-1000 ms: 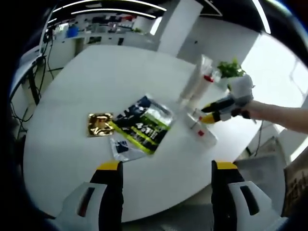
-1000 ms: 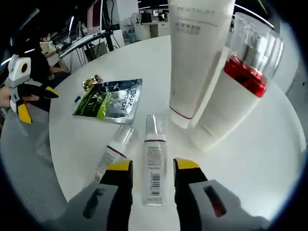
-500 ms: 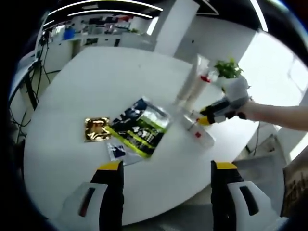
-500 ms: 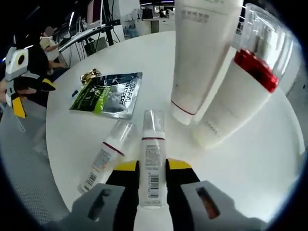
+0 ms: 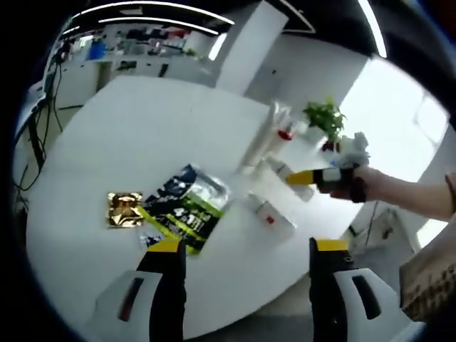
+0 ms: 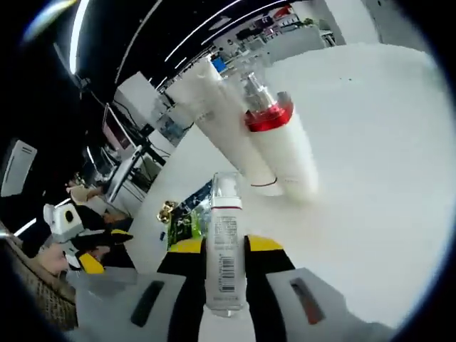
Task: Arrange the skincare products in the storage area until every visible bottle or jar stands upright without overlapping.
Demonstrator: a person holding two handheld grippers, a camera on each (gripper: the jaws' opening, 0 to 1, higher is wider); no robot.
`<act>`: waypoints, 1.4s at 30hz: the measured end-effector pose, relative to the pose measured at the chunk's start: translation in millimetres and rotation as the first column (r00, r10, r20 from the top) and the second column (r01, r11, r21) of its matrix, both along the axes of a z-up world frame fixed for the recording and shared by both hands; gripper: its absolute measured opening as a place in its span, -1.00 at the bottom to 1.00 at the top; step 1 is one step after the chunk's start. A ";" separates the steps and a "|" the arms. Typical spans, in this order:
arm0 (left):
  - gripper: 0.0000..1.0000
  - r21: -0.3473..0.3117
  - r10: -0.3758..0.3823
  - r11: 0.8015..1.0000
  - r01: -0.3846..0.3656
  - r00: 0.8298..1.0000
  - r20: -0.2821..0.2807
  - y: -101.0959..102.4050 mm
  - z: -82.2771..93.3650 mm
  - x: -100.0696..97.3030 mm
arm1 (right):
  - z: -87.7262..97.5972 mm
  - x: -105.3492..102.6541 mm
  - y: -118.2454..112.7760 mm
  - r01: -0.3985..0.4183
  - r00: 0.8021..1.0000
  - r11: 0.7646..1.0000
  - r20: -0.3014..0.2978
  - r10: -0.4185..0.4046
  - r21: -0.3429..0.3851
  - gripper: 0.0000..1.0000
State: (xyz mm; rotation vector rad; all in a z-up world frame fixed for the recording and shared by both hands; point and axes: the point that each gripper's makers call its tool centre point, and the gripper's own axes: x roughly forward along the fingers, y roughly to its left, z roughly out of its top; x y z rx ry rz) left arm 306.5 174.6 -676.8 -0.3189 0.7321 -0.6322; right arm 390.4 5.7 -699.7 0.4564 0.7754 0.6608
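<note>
Seen first from the left gripper view, the left gripper [image 5: 242, 274] hangs over the near edge of a round white table [image 5: 107, 142] with its two yellow-tipped jaws spread wide and nothing between them. Past the jaws lie a dark and green foil sachet [image 5: 187, 209] and, just beside it on the left of the view, a small gold packet [image 5: 125, 209]. To the right of the sachet a small white bottle [image 5: 271, 217] lies on its side on the table. Farther back a tall white tube [image 5: 265, 135] and a bottle with a red collar [image 5: 285, 135] stand close together, blurred; whether they touch cannot be told. The right gripper [image 5: 303, 177] reaches in from the right of the view, held by a hand [image 5: 363, 187], with a slim bottle [image 5: 279, 168] at its tips.

Now from the right gripper view, the right gripper [image 6: 224, 249] has its jaws drawn in narrow on the slim bottle [image 6: 223, 249], which runs lengthwise between the two yellow tips, barcode end nearest the camera and clear cap pointing away. It appears lifted off the table [image 6: 370, 142]. Beyond the cap stand the white tube [image 6: 217, 117] and the red-collared bottle [image 6: 278, 142], side by side. The sachet [image 6: 187, 217] and gold packet [image 6: 168, 210] peek out left of the slim bottle, and the left gripper [image 6: 100, 246] shows at the left edge.
</note>
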 end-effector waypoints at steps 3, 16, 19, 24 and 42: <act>0.35 -0.047 -0.012 0.999 0.012 1.000 0.004 -8.5 11.1 -1.1 | 14.9 -10.2 5.9 0.029 1.000 0.996 0.005 -0.030 0.085 -0.61; 0.37 -0.189 -0.036 0.981 0.043 0.998 0.043 -28.4 53.8 -0.8 | 62.6 -42.1 35.8 0.037 0.995 0.952 0.072 -0.062 0.305 -0.61; 0.37 -0.229 -0.065 0.970 0.078 0.996 0.064 -37.3 68.9 -2.2 | 76.1 -48.2 42.9 0.020 0.993 0.936 0.105 -0.061 0.351 -0.61; 0.35 -0.316 -0.099 0.941 0.121 0.991 0.086 -49.1 91.9 -1.4 | 97.7 -62.0 54.6 -0.045 0.985 0.902 0.171 -0.033 0.430 -0.61; 0.04 -0.456 -0.274 0.828 0.327 0.945 0.180 -101.7 154.9 -0.3 | 159.5 -103.6 65.0 -0.222 0.948 0.735 0.317 0.010 0.641 -0.61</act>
